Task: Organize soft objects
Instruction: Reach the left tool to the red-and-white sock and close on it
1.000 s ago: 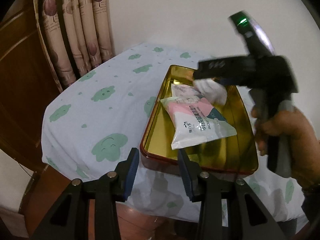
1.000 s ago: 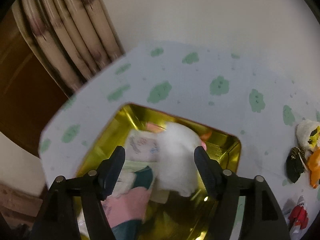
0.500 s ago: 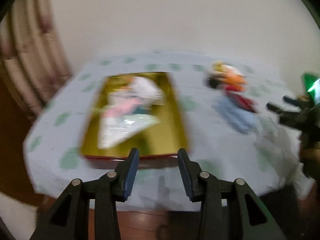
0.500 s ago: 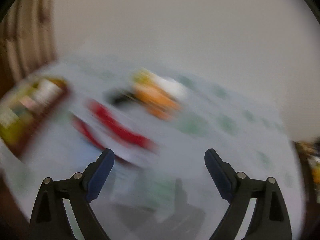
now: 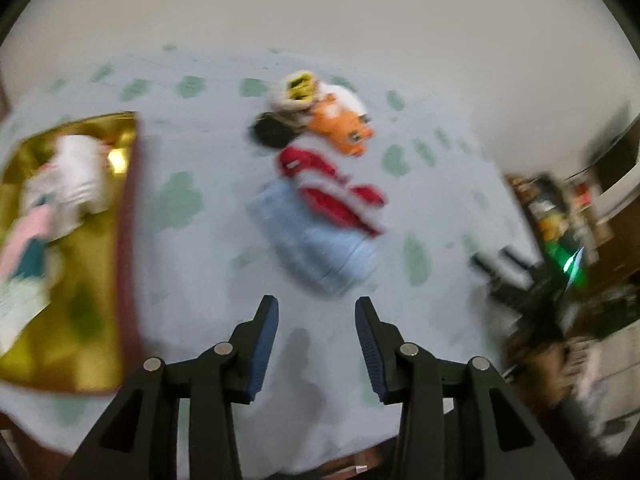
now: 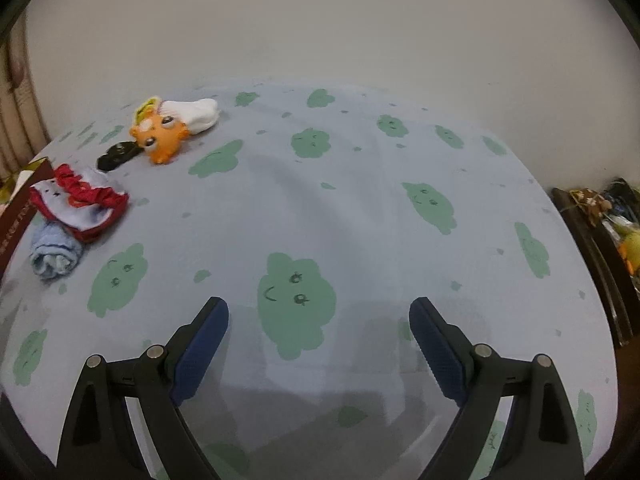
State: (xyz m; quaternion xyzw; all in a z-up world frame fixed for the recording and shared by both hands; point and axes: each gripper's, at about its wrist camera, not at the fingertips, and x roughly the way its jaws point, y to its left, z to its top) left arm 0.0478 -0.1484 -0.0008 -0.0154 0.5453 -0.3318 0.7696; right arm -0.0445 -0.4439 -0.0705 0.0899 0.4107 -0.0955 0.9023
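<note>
While the gold rectangular tin (image 5: 68,240) at the left of the cloud-print surface (image 6: 360,208) already holds a white folded cloth (image 5: 80,176) and pink packets, the rest lies loose beside it, seemingly waiting to be packed: a rolled pale-blue towel (image 6: 54,254), a red-trimmed fabric piece (image 6: 80,200) and an orange plush toy (image 6: 162,136). Half open, the left gripper (image 5: 316,344) grasps nothing. Jaws just spread wide, the right gripper (image 6: 318,344) is likewise empty.

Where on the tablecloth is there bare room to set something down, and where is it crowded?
The tablecloth is bare from the orange plush rightward to the far edge, and ahead of the open right tool. It is crowded at left: the red-trimmed sock, blue rolled cloth and black item cluster beside the gold tin.
</note>
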